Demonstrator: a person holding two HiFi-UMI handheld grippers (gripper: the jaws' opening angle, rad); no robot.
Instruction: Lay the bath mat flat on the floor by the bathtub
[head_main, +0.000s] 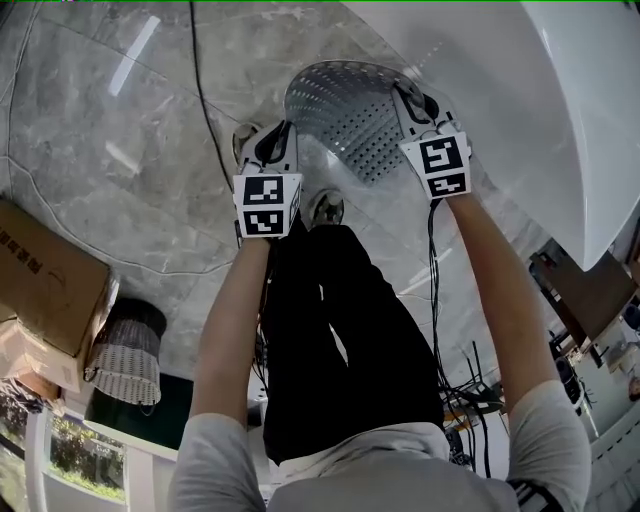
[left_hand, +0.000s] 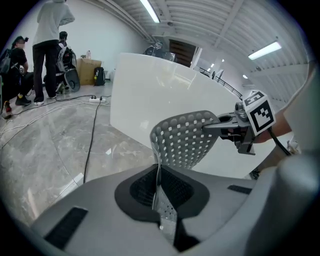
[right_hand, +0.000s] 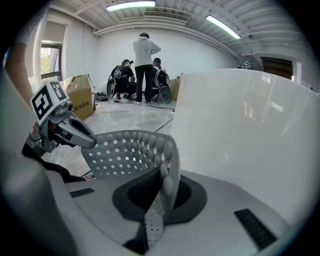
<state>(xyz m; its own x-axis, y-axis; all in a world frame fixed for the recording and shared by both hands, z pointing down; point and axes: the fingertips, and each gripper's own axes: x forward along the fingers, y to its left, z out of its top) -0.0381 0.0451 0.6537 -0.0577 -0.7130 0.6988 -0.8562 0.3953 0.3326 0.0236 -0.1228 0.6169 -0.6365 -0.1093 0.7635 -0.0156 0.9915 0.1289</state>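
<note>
A grey perforated bath mat (head_main: 350, 110) hangs stretched between my two grippers, above the marble floor (head_main: 120, 150) and beside the white bathtub (head_main: 540, 120). My left gripper (head_main: 272, 142) is shut on the mat's left edge, and my right gripper (head_main: 412, 100) is shut on its right edge. In the left gripper view the bath mat (left_hand: 187, 140) runs from my left gripper (left_hand: 160, 202) across to the right gripper (left_hand: 225, 125), with the bathtub (left_hand: 145, 95) behind. The right gripper view shows the bath mat (right_hand: 125, 150) pinched in my right gripper (right_hand: 160, 200) and reaching the left gripper (right_hand: 75, 135).
A black cable (head_main: 205, 100) crosses the floor at left. A cardboard box (head_main: 40, 280) and a wicker basket (head_main: 130, 350) stand at lower left. More cables (head_main: 470, 390) lie at right. People (right_hand: 145, 65) stand far off across the room.
</note>
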